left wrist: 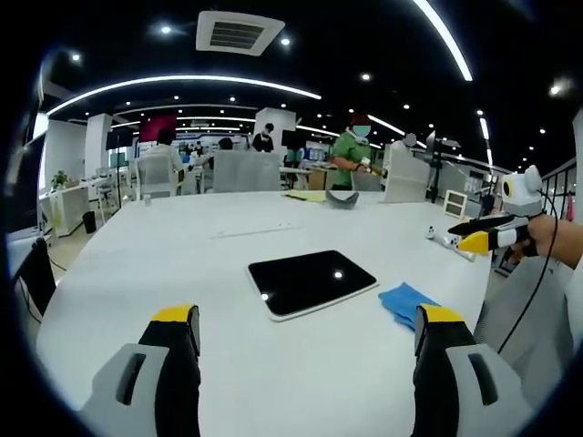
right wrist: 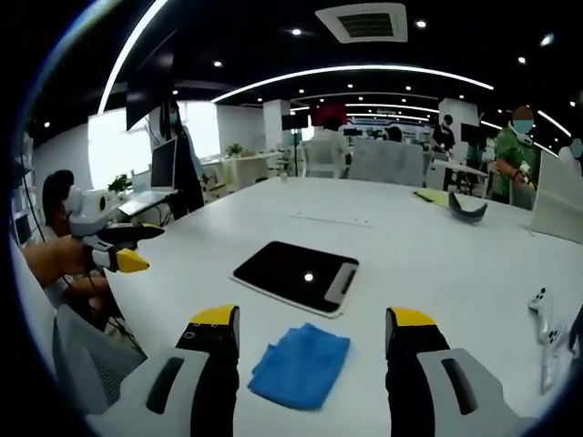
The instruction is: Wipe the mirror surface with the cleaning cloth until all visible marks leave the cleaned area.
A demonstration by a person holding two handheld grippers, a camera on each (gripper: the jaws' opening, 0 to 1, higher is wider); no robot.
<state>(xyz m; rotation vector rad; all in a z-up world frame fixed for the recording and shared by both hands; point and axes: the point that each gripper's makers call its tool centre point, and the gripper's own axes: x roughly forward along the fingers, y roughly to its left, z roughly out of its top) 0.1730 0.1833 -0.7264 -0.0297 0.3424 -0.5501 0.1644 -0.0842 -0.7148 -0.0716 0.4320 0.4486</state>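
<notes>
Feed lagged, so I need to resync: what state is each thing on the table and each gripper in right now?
Mirror: flat on the table, dark, reflecting a ceiling light; marks too small to tell.
Cloth: crumpled on the table beside the mirror, apart from it, not held.
Left gripper: open, empty, above the table.
Right gripper: open, empty, over the cloth.

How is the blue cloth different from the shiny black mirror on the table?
The cleaning cloth is blue, soft and rumpled; the mirror is black, flat and stiff with a pale rim. The mirror reflects a ceiling light; the cloth is dull. The cloth is smaller. Both lie on the white table, apart.
</notes>
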